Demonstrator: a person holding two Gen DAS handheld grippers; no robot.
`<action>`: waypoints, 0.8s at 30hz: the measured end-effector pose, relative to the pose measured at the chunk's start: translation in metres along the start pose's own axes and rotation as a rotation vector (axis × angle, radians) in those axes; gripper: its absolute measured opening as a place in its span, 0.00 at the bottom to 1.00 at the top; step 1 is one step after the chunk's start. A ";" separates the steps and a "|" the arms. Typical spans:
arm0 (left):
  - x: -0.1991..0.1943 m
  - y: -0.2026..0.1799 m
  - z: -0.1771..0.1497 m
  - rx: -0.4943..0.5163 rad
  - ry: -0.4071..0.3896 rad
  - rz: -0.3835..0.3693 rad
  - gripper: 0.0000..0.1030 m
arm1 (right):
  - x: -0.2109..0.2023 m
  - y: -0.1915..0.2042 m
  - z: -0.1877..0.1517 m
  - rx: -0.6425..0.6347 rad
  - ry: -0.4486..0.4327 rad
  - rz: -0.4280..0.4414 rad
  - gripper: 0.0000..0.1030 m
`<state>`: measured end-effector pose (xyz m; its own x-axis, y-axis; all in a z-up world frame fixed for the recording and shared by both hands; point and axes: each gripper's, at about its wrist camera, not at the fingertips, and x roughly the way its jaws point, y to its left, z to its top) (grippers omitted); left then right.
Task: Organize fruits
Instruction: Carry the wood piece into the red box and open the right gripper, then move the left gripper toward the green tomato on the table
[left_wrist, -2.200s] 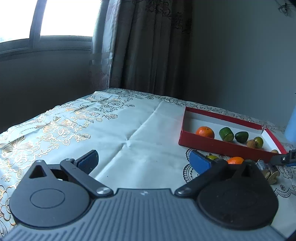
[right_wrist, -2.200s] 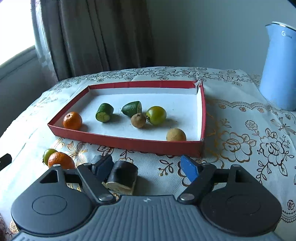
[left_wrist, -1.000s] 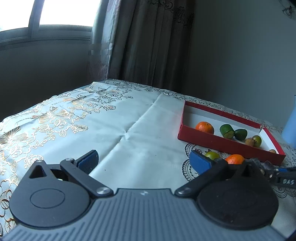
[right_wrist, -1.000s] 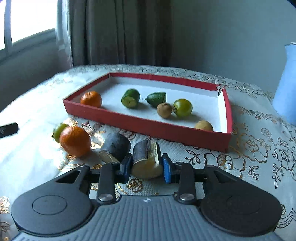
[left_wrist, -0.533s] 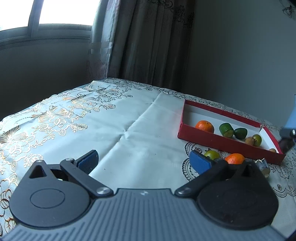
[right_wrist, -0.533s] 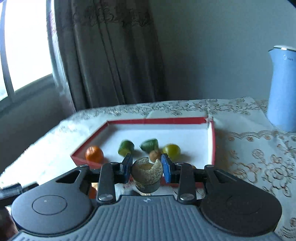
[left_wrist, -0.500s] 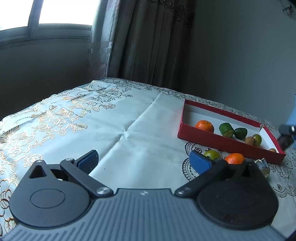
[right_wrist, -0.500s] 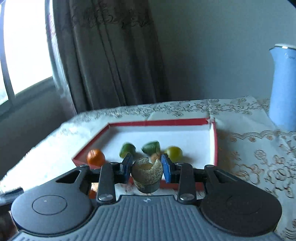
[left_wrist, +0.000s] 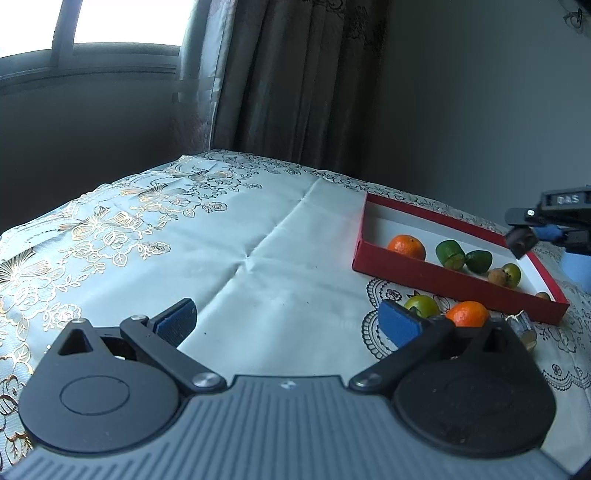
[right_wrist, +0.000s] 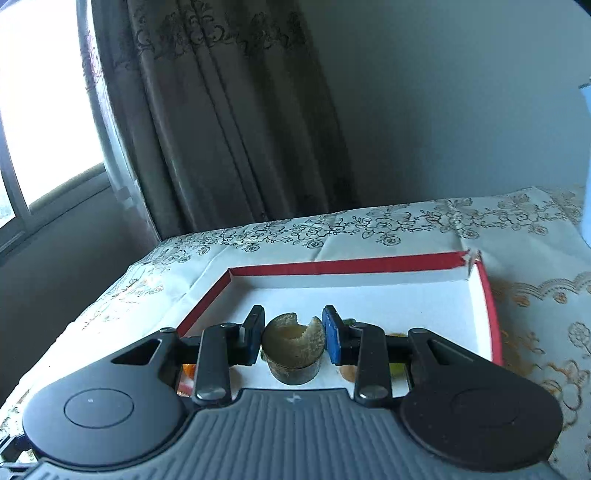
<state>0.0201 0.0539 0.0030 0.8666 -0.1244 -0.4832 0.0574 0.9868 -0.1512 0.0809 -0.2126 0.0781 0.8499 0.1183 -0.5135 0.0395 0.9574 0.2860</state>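
My right gripper (right_wrist: 293, 338) is shut on a dark-skinned cut fruit piece (right_wrist: 293, 347) with pale flesh, held in the air over the near side of the red tray (right_wrist: 332, 266). In the left wrist view that right gripper (left_wrist: 532, 232) hangs above the tray's right end, the piece (left_wrist: 520, 240) dark between its pads. The tray (left_wrist: 443, 280) holds an orange (left_wrist: 406, 246), two green cut fruits (left_wrist: 450, 254) and several small round ones. A green fruit (left_wrist: 422, 305), an orange (left_wrist: 467, 314) and another dark cut piece (left_wrist: 522, 326) lie on the cloth before the tray. My left gripper (left_wrist: 288, 323) is open and holds nothing, low over the cloth.
A flowered tablecloth (left_wrist: 221, 258) covers the table. A pale blue kettle (left_wrist: 576, 266) stands at the right, beyond the tray. Curtain (right_wrist: 240, 129) and window stand behind the table's far edge. The cloth left of the tray is bare.
The right gripper has lifted the cut piece off the cloth and carried it up and forward over the tray. The left gripper has stayed still.
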 end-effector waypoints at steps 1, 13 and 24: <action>0.000 0.000 0.000 0.000 0.002 -0.002 1.00 | 0.005 0.000 0.001 -0.001 0.008 0.009 0.33; 0.001 0.001 0.000 -0.002 0.017 -0.008 1.00 | -0.039 -0.034 -0.009 0.050 -0.053 0.021 0.46; 0.003 -0.005 0.000 0.035 0.027 0.009 1.00 | -0.116 -0.103 -0.068 0.040 -0.140 -0.101 0.60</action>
<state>0.0224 0.0490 0.0020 0.8536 -0.1174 -0.5076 0.0671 0.9909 -0.1163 -0.0580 -0.3066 0.0534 0.9053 -0.0185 -0.4244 0.1472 0.9508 0.2725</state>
